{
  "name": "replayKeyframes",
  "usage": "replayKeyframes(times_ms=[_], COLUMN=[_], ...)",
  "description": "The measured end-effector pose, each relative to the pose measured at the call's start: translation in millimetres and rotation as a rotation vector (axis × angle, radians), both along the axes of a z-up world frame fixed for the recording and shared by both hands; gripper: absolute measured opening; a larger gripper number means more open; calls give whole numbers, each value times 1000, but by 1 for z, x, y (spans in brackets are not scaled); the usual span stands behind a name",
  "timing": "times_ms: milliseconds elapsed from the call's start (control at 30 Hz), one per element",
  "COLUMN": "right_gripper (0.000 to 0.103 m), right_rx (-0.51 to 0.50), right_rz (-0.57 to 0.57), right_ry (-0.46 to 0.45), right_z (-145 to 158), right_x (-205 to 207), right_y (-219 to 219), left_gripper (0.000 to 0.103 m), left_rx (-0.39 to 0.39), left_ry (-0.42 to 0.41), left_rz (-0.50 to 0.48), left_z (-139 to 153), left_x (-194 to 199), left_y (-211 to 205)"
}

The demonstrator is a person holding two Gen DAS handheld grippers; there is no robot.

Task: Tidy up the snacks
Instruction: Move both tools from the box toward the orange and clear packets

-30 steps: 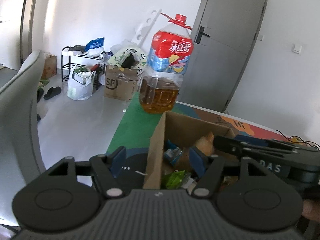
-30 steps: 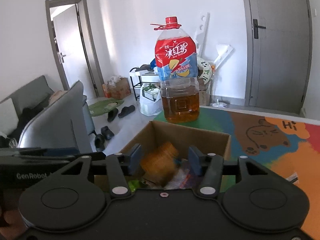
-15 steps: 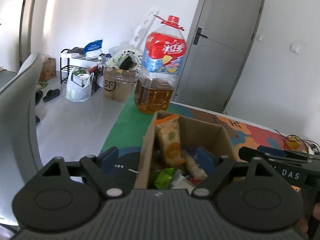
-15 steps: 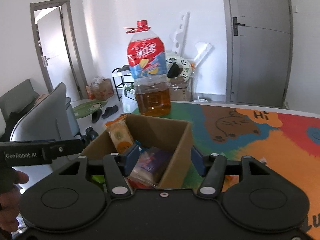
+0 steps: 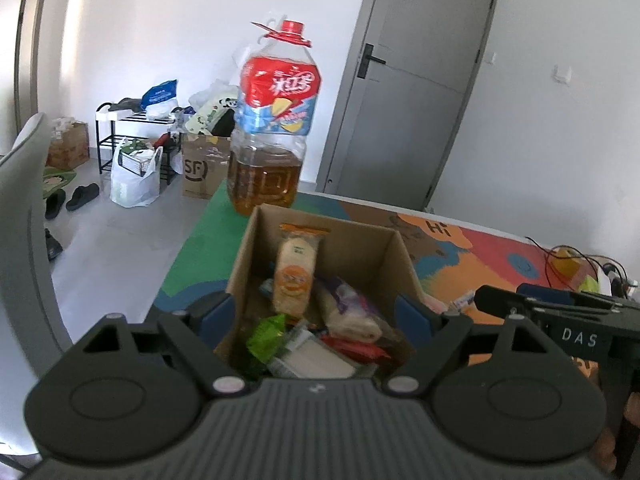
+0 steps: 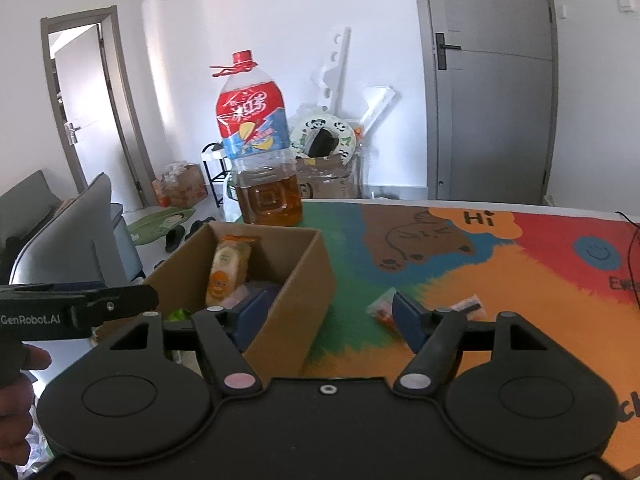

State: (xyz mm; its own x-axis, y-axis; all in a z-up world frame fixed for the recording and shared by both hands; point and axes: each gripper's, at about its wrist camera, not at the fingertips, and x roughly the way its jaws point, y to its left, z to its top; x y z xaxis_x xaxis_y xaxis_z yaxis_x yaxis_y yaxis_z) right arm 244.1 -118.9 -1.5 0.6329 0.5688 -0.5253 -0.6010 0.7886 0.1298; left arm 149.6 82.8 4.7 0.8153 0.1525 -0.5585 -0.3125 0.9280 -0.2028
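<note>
- One cardboard box (image 5: 320, 240) on the table (image 6: 460, 280) holds snack packets; an orange-labelled packet (image 5: 296, 272) stands upright inside.
- Both my left gripper (image 5: 320, 316) and right gripper (image 6: 324, 312) have jaws opening, gripping nothing.
- Two packets (image 6: 384, 308) lie beside the box.

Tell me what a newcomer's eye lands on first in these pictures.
First, the big iced tea bottle with its red cap and label, standing upright on the colourful table mat just behind the cardboard box. Next, the open box itself, crammed with snack packets, one orange-printed packet leaning up against its far wall. Two small packets lie loose on the mat right of the box.
</note>
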Motion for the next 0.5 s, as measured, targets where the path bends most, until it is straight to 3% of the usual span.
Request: replayKeyframes(times_ms=[200,500], right_gripper=[84,93], right_rx=[-2,4], right_rz=[-22,-70], right_ry=[8,22], right_z=[-2,-7], right_x=[0,4], right_y=[-17,-44], left_gripper=[93,94], left_rx=[16,30], left_ry=[31,35], left_rz=[-21,-70], left_z=[-3,-2], left_x=[7,14], left_y=[-16,-45])
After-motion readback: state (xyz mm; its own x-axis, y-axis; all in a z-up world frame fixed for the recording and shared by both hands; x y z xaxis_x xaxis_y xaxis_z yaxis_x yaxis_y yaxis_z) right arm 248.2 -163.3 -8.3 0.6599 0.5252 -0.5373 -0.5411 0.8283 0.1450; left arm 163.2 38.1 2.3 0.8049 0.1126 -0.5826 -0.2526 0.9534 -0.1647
